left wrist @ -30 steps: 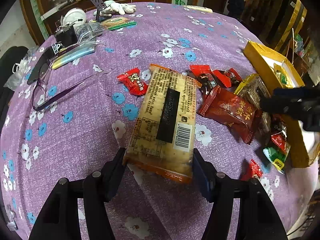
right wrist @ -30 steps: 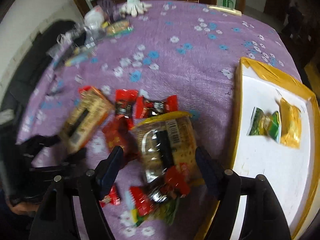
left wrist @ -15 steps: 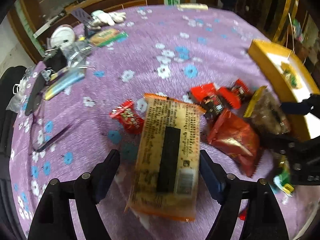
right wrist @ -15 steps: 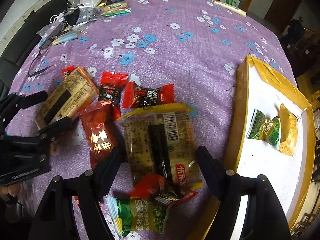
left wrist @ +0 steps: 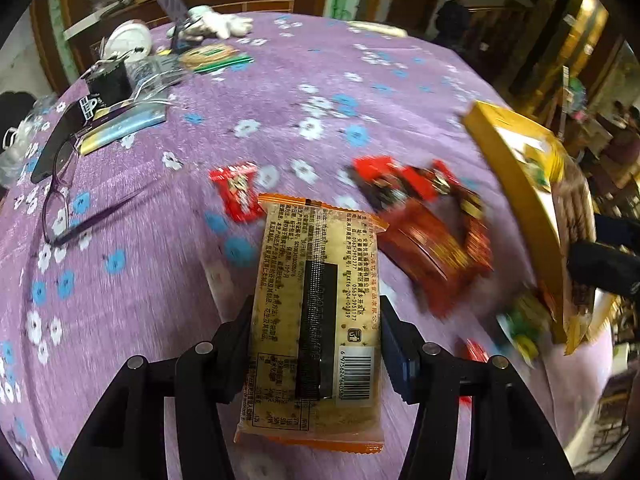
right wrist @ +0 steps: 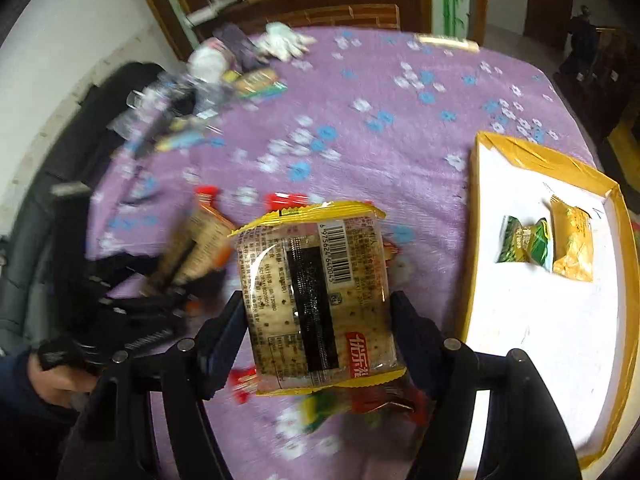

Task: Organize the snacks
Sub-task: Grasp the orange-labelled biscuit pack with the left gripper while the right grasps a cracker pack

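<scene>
1. Left gripper point(left wrist: 314, 344): its black fingers point(left wrist: 236, 336) are closing and press on both long sides of an orange-edged, tan cracker packet point(left wrist: 316, 312) with a black stripe and barcode. The packet is grasped near its lower half and its upper end points away over the worktop.
2. Right gripper point(right wrist: 318, 336): its fingers point(right wrist: 408, 332) are closing and clamp a yellow-edged clear cracker packet point(right wrist: 316, 300), barcode uppermost. The packet appears lifted above the loose snacks beneath it.
3. Worktop point(left wrist: 280, 112): round, covered in a purple cloth with white and blue flowers.
4. Loose snacks in the left view: a small red sachet point(left wrist: 238, 196) lies just beyond the held orange packet; a blurred cluster of red and dark wrappers point(left wrist: 424, 216) lies to its right, near the tray.
5. Yellow-rimmed tray with a white floor point(right wrist: 472, 240) sits at the right edge of the worktop. Inside it, touching each other: a green snack packet point(right wrist: 524, 244) and a gold foil packet point(right wrist: 572, 248).
6. Far side of the worktop — purple-framed spectacles point(left wrist: 60, 200), a white glove point(left wrist: 220, 24), and mixed clutter too blurred to identify.
7. A hand point(right wrist: 52, 380) in a dark sleeve holds the left gripper's handle, seen at the lower left of the right view.
</scene>
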`<state>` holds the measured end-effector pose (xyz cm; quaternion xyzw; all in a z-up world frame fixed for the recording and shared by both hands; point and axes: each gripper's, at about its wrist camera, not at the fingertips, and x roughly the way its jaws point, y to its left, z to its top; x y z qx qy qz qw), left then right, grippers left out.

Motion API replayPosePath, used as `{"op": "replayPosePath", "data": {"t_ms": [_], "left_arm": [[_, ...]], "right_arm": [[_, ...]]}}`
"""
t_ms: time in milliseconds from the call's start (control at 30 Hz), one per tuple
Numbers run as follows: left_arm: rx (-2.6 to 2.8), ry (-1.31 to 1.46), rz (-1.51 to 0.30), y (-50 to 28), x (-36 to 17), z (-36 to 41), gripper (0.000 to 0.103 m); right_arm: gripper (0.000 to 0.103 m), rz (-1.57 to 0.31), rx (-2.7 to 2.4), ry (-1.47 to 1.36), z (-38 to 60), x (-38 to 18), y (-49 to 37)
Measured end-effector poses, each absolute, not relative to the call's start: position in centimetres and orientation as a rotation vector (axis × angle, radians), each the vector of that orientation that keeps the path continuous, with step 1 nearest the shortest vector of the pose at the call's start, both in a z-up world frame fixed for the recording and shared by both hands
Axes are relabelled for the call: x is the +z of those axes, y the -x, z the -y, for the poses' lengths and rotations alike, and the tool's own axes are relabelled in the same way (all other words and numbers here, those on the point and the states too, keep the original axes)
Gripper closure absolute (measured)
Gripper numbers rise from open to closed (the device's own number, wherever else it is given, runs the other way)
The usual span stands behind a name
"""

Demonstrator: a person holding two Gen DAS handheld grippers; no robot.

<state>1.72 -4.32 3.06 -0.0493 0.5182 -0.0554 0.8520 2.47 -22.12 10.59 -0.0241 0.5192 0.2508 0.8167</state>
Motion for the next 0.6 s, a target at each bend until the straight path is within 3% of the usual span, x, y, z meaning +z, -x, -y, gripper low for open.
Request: {"op": "replayPosePath", "data": {"t_ms": [133,600], "left_arm": [[-0.169,0.073,-1.090,1.2,3.3,5.7,0.044],[-0.180,-0.110,-1.095,3.9,1.7,8.0,0.044]], "right_arm": [[0.033,-1.107,0.588,0.020,22.4,11.5,0.2],[0.033,-1.347,0.521,0.120,22.6,4.0,5.6]]}}
